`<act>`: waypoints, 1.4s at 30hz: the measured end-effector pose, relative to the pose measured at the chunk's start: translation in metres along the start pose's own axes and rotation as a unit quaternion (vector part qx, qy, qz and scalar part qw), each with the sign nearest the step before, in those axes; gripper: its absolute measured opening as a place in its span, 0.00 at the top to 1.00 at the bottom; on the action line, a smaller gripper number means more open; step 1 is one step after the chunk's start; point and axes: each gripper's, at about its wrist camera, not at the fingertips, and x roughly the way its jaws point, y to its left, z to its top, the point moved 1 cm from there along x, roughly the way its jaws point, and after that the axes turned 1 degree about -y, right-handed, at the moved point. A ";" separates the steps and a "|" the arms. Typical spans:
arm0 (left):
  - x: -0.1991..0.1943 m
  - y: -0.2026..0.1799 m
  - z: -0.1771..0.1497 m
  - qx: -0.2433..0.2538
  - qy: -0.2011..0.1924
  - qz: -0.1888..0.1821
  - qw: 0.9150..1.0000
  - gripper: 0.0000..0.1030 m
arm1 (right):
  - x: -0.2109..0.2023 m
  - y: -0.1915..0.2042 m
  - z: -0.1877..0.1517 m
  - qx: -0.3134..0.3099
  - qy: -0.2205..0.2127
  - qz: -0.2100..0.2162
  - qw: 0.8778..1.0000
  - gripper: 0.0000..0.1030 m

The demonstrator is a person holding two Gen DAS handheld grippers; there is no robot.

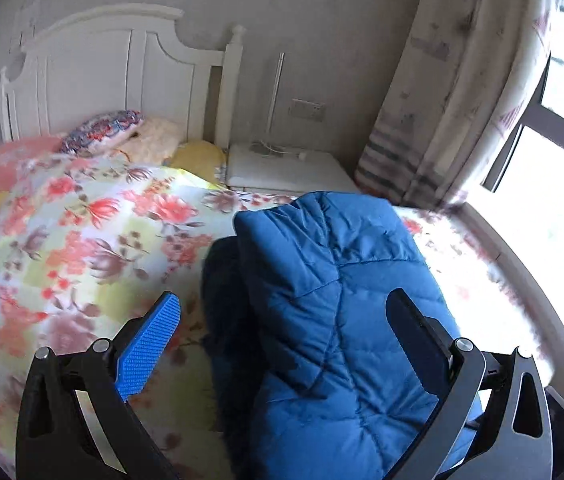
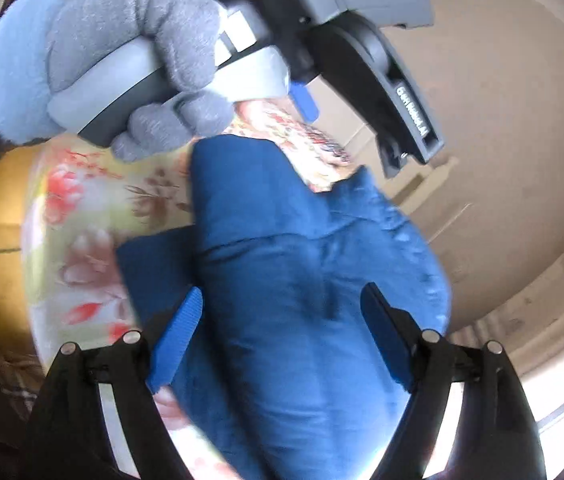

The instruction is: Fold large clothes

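Observation:
A blue quilted down jacket (image 1: 334, 300) lies folded in a long bundle on the floral bedspread (image 1: 81, 232). My left gripper (image 1: 286, 320) is open above it, jaws wide apart, its blue left pad (image 1: 149, 344) over the bedspread and the dark right finger over the jacket. In the right wrist view the jacket (image 2: 290, 280) fills the middle, and my right gripper (image 2: 282, 332) is open with its jaws on either side of the bundle. The other hand-held gripper (image 2: 322, 40), held by a grey gloved hand (image 2: 121, 60), hovers above the jacket's far end.
A white headboard (image 1: 121, 72) stands at the far end with a patterned pillow (image 1: 101, 132) and a plush toy (image 1: 157, 136). A white nightstand (image 1: 286, 168) sits beside the bed. A curtain (image 1: 462, 80) and bright window (image 1: 542, 200) are at right.

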 end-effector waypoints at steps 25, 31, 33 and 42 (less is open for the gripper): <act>-0.011 -0.038 0.009 0.067 0.022 0.036 0.997 0.04 | 0.016 0.077 -0.029 -0.171 -0.067 0.028 0.983 0.14; 0.002 -0.066 -0.009 0.138 0.047 0.067 0.987 0.04 | -0.043 -0.004 -0.039 0.014 -0.120 0.159 0.980 0.30; -0.007 -0.064 -0.022 0.139 0.043 0.081 0.986 0.04 | -0.050 -0.030 -0.048 0.077 -0.119 0.163 0.976 0.47; -0.034 -0.042 -0.105 0.092 0.040 0.080 0.992 0.04 | -0.010 -0.149 -0.044 0.178 -0.105 0.117 0.971 0.59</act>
